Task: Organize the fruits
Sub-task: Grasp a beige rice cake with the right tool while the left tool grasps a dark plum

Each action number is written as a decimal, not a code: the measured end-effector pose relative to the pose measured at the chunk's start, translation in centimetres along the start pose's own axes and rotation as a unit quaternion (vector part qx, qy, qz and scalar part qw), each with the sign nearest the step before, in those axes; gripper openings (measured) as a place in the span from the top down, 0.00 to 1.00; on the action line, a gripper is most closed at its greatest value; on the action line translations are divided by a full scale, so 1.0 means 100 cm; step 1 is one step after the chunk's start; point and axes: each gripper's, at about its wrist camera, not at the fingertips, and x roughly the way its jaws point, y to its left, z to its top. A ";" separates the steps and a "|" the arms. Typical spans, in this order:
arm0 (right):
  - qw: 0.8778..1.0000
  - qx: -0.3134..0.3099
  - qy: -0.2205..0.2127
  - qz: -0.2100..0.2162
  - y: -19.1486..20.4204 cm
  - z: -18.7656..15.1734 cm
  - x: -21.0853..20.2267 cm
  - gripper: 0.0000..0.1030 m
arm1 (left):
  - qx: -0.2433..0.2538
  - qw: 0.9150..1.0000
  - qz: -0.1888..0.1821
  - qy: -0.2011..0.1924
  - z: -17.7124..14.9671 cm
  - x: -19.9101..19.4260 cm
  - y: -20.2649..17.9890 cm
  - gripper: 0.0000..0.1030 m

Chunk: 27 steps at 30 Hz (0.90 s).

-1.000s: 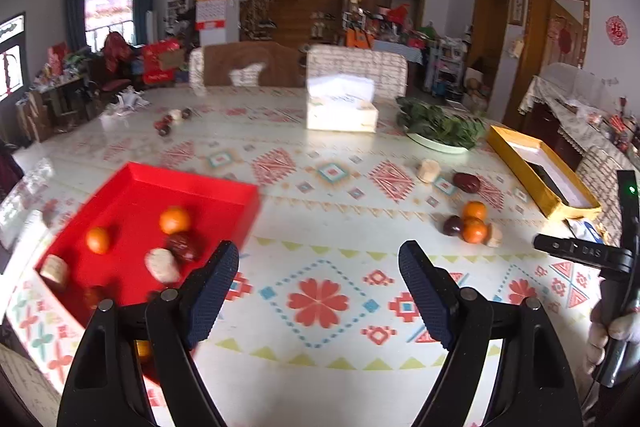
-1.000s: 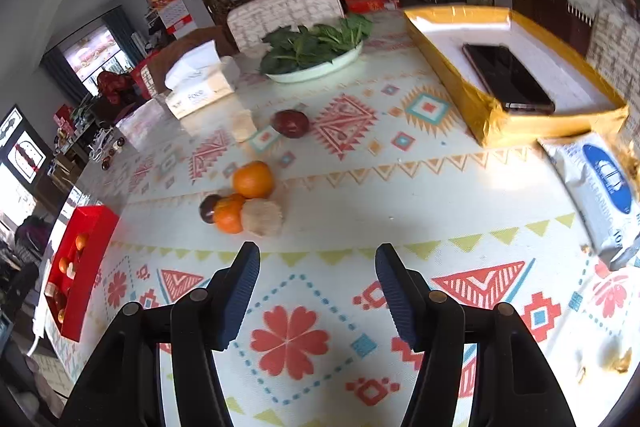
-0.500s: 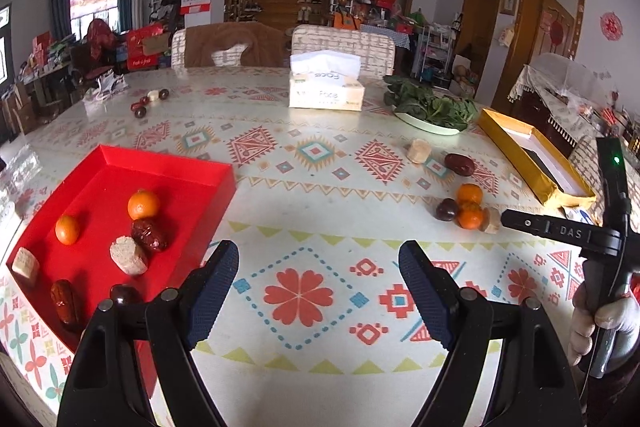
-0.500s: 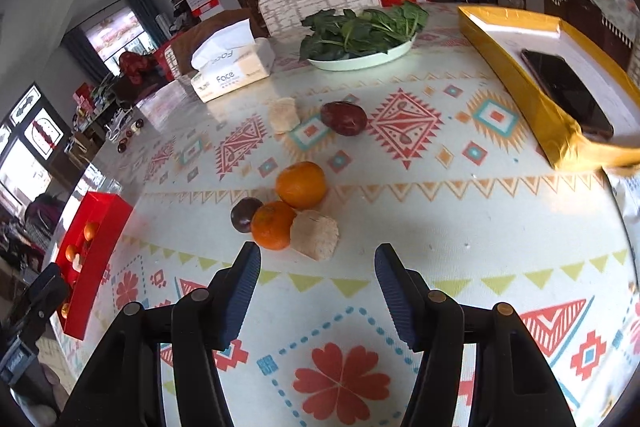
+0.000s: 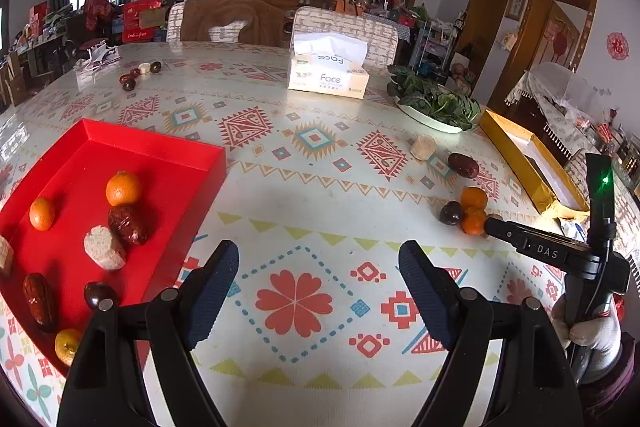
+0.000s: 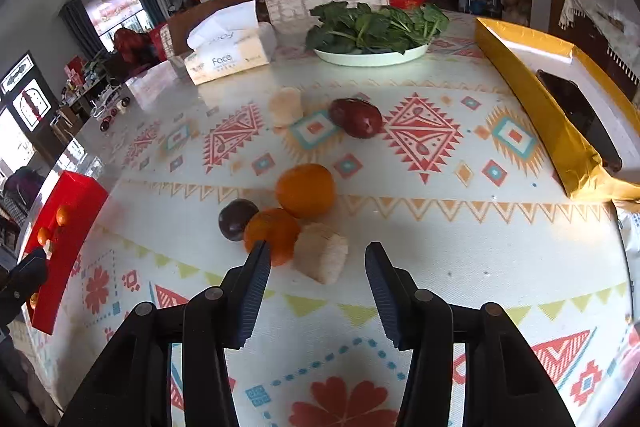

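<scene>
A red tray (image 5: 172, 159) at the left holds several pieces: oranges, dark dates, pale chunks. My left gripper (image 5: 318, 291) is open and empty above the patterned cloth, right of the tray. My right gripper (image 6: 316, 287) is open and empty, just short of a cluster: a pale chunk (image 6: 322, 257), two oranges (image 6: 306, 189), a dark plum (image 6: 236, 219). The chunk lies just beyond the fingertips. Farther back lie a red date (image 6: 356, 117) and another pale chunk (image 6: 286, 105). The cluster also shows in the left wrist view (image 5: 466, 213).
A tissue box (image 5: 328, 75), a plate of greens (image 6: 372, 31) and a yellow box (image 6: 560, 119) with a phone stand at the back and right. More small fruits (image 5: 138, 73) lie far left. Chairs stand behind the table.
My right gripper has moved forward to the cluster, which now lies right at its fingertips. My left gripper has shifted a little, with the tray nearer in view.
</scene>
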 end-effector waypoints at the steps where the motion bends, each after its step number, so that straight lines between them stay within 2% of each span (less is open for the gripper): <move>1: 1.000 -0.001 0.000 -0.005 0.000 0.000 -0.001 0.53 | 0.000 1.000 -0.003 0.000 0.002 0.001 0.000 0.21; 2: 1.000 -0.003 0.000 -0.011 0.000 0.000 -0.003 0.59 | -0.002 1.000 -0.008 0.001 0.004 0.002 -0.001 0.21; 4: 1.000 -0.008 0.000 -0.019 0.000 0.000 -0.003 0.64 | -0.007 1.000 -0.020 0.002 0.008 0.004 -0.002 0.21; 9: 1.000 -0.015 0.014 -0.020 -0.001 -0.005 0.003 0.65 | -0.013 0.999 -0.039 0.010 0.013 0.009 -0.008 0.21; 15: 1.000 0.003 0.009 -0.022 -0.007 0.005 0.012 0.68 | -0.013 0.998 -0.065 0.021 0.019 0.016 -0.022 0.21; 21: 0.998 0.054 -0.004 0.031 -0.026 0.007 0.011 0.78 | 0.030 0.997 -0.063 0.031 0.023 0.034 -0.050 0.21; 27: 0.994 0.091 -0.013 0.056 -0.042 0.006 0.005 0.78 | 0.101 0.991 -0.074 0.057 0.018 0.075 -0.085 0.21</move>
